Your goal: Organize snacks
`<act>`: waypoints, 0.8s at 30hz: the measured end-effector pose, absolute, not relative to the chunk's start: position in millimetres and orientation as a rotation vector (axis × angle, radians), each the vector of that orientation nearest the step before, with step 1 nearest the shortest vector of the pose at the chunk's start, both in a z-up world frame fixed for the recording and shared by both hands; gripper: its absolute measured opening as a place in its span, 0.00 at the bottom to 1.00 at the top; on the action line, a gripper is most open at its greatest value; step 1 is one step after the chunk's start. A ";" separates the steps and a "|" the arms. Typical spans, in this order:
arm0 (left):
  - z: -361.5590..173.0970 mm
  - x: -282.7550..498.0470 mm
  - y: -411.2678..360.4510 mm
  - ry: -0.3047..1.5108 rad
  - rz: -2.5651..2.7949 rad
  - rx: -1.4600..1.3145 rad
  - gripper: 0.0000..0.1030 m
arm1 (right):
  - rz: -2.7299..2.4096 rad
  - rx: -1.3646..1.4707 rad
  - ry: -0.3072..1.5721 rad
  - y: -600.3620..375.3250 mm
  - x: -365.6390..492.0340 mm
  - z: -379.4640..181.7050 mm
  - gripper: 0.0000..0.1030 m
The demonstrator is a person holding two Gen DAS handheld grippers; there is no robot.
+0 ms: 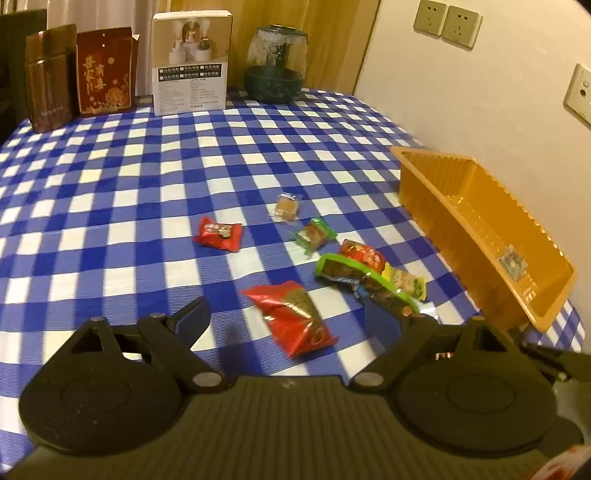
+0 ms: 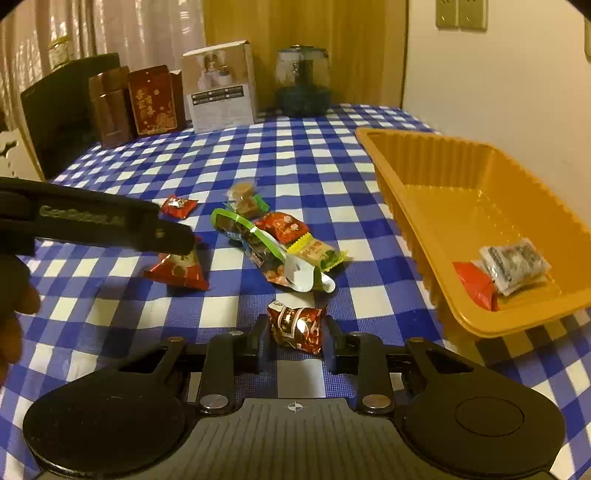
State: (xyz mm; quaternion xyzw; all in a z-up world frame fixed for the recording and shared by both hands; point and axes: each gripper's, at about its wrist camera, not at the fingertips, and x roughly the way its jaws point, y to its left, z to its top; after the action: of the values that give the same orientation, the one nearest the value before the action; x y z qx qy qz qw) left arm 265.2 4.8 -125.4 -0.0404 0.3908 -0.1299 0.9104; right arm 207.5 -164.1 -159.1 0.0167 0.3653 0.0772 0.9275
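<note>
Several wrapped snacks lie in a loose pile (image 1: 365,273) on the blue checked tablecloth. My left gripper (image 1: 295,314) is open, its jaws wide apart on either side of a red snack packet (image 1: 293,317) on the cloth. That packet also shows in the right wrist view (image 2: 177,269), under the left gripper's finger (image 2: 159,232). My right gripper (image 2: 295,332) is shut on a dark red wrapped snack (image 2: 295,326), held just above the cloth. The orange tray (image 2: 443,206) stands to the right and holds a clear packet (image 2: 513,266) and a red one (image 2: 476,288).
At the table's far edge stand a brown box (image 1: 50,96), a red box (image 1: 105,70), a white carton (image 1: 192,61) and a dark glass jar (image 1: 277,64). A wall with sockets (image 1: 447,22) runs along the right, close behind the tray (image 1: 480,229).
</note>
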 end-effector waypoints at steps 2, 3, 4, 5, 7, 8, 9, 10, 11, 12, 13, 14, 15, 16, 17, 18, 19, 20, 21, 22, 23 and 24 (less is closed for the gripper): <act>-128.9 267.3 0.2 0.803 -0.253 -0.068 0.79 | 0.158 0.036 0.748 -164.3 207.0 -159.1 0.28; -131.2 268.6 -1.8 0.805 -0.244 -0.060 0.76 | 0.159 0.041 0.749 -164.9 207.0 -159.0 0.28; -133.8 270.2 -3.8 0.810 -0.236 -0.051 0.73 | 0.160 0.039 0.749 -165.0 206.6 -159.0 0.28; -135.8 271.2 -4.5 0.813 -0.230 -0.045 0.71 | 0.162 0.036 0.747 -165.0 206.6 -159.0 0.29; -138.5 272.7 -4.3 0.818 -0.225 -0.044 0.58 | 0.170 0.028 0.749 -164.2 207.0 -161.1 0.33; -139.4 273.0 -4.0 0.819 -0.225 -0.044 0.55 | 0.170 0.018 0.755 -163.2 207.9 -162.8 0.40; -140.6 273.5 -3.6 0.823 -0.226 -0.038 0.50 | 0.172 0.012 0.748 -162.8 207.9 -164.0 0.45; -141.4 273.3 -3.1 0.824 -0.227 -0.033 0.48 | 0.170 0.003 0.744 -161.4 208.7 -164.7 0.47; -141.5 273.0 -2.0 0.821 -0.230 -0.036 0.45 | 0.169 -0.002 0.743 -160.5 209.6 -165.4 0.49; -141.2 273.0 -1.1 0.820 -0.232 -0.040 0.39 | 0.166 0.002 0.742 -160.5 210.8 -166.0 0.49; -140.7 272.7 -0.6 0.818 -0.232 -0.041 0.37 | 0.165 0.008 0.743 -160.9 212.2 -166.1 0.49; -140.6 272.3 -0.8 0.817 -0.230 -0.039 0.35 | 0.164 0.008 0.742 -160.6 213.4 -166.3 0.49; -140.4 271.9 -1.4 0.816 -0.231 -0.035 0.35 | 0.163 -0.002 0.741 -159.9 214.3 -166.6 0.49; -140.2 271.1 -2.0 0.814 -0.233 -0.030 0.34 | 0.161 -0.020 0.739 -158.1 214.7 -167.0 0.49; -139.7 270.2 -2.7 0.812 -0.234 -0.025 0.34 | 0.158 -0.022 0.737 -157.5 214.6 -167.4 0.48; -139.4 269.1 -3.1 0.811 -0.235 -0.018 0.33 | 0.157 -0.024 0.735 -156.8 214.4 -167.4 0.43; -139.0 268.1 -3.9 0.810 -0.234 -0.013 0.32 | 0.157 -0.026 0.735 -156.3 214.5 -167.0 0.42; -138.7 266.7 -4.1 0.808 -0.233 -0.010 0.32 | 0.154 -0.023 0.736 -156.4 214.3 -166.7 0.40; -138.2 265.2 -3.9 0.808 -0.233 -0.008 0.31 | 0.152 -0.020 0.734 -157.0 213.8 -166.3 0.38; -137.7 263.5 -3.4 0.806 -0.233 -0.009 0.30 | 0.148 -0.017 0.730 -157.8 212.9 -165.6 0.36; -136.9 261.5 -2.7 0.804 -0.235 -0.011 0.30 | 0.147 -0.010 0.726 -159.1 212.3 -164.3 0.27; -136.0 259.5 -1.7 0.803 -0.234 -0.013 0.29 | 0.149 0.005 0.733 -161.0 212.5 -163.6 0.27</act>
State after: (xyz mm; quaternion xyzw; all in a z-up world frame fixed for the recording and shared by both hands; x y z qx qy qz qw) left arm 259.5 -1.7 -136.0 -0.0062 0.3899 -0.1135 0.9138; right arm 212.5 -161.1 -163.6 0.0025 0.3578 0.0730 0.9309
